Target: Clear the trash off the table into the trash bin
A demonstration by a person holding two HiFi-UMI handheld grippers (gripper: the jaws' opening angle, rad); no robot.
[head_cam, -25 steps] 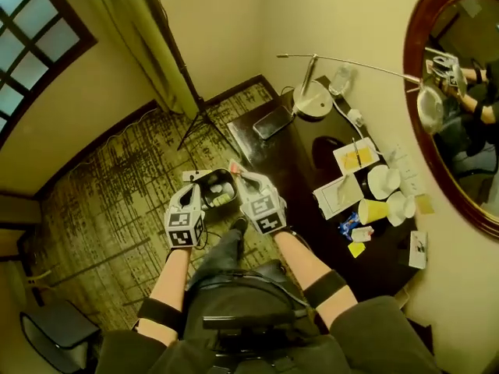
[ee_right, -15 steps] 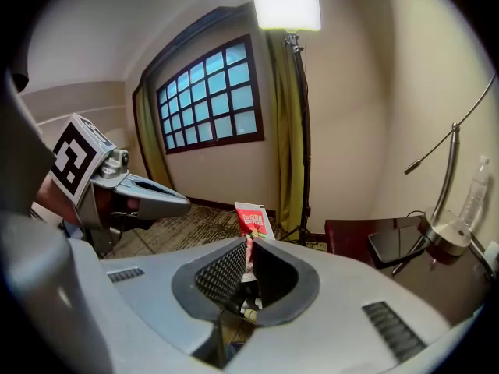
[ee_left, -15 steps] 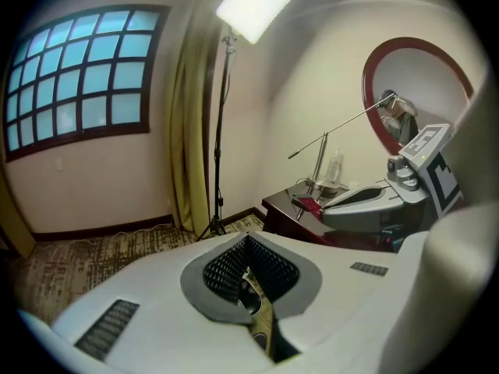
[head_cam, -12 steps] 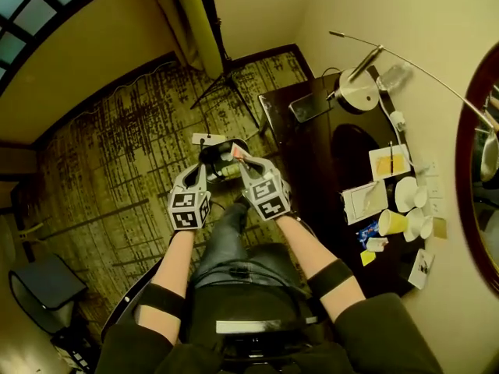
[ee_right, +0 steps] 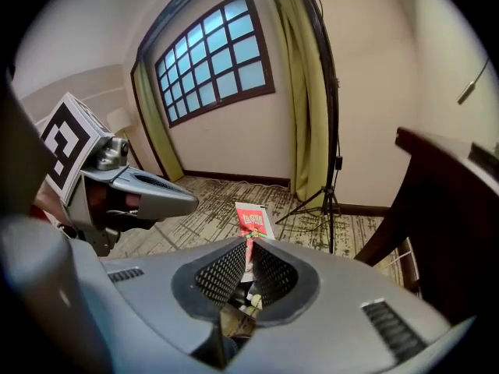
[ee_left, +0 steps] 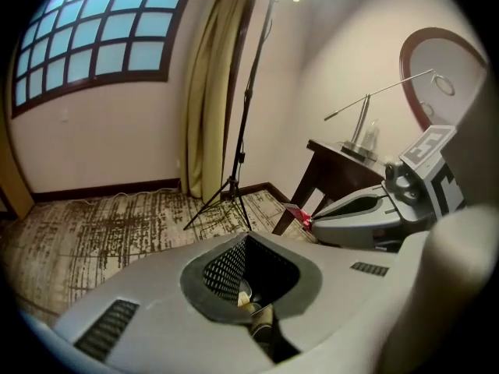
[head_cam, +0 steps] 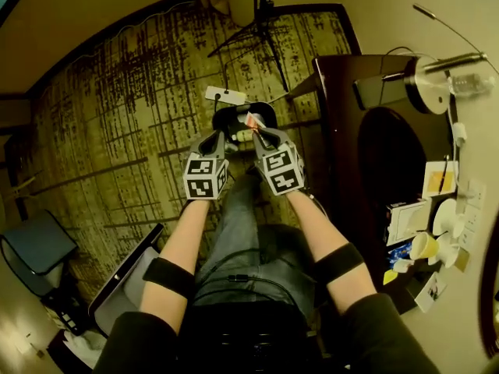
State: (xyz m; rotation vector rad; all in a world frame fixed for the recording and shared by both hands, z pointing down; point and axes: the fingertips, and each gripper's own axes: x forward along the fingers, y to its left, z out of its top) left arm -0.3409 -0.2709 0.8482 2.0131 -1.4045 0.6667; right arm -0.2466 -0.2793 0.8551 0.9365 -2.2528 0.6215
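Note:
In the head view both grippers hang side by side over a small black trash bin point(head_cam: 234, 116) on the carpet, left of the dark table point(head_cam: 343, 154). My right gripper point(head_cam: 258, 133) is shut on a red and white wrapper point(head_cam: 251, 119) that sticks up past its tips over the bin. The right gripper view shows the same wrapper point(ee_right: 253, 221) pinched between the mesh pads point(ee_right: 273, 275) of the right gripper point(ee_right: 249, 244). My left gripper point(head_cam: 214, 138) is shut with nothing in it; its closed tips point(ee_left: 248, 238) show in the left gripper view. Trash lies below in the bin point(ee_left: 248, 298).
The table carries a yellow cup point(head_cam: 421, 245), white cups point(head_cam: 449, 216), papers point(head_cam: 407, 220), a phone point(head_cam: 374, 92) and a desk lamp point(head_cam: 430, 72). A tripod point(head_cam: 257, 22) stands beyond the bin, a white strip point(head_cam: 224, 96) lies beside it. A dark container point(head_cam: 35, 248) sits lower left.
Both grippers have come down together toward the bin on the floor. The wrapper stays in the right gripper and the left stays shut.

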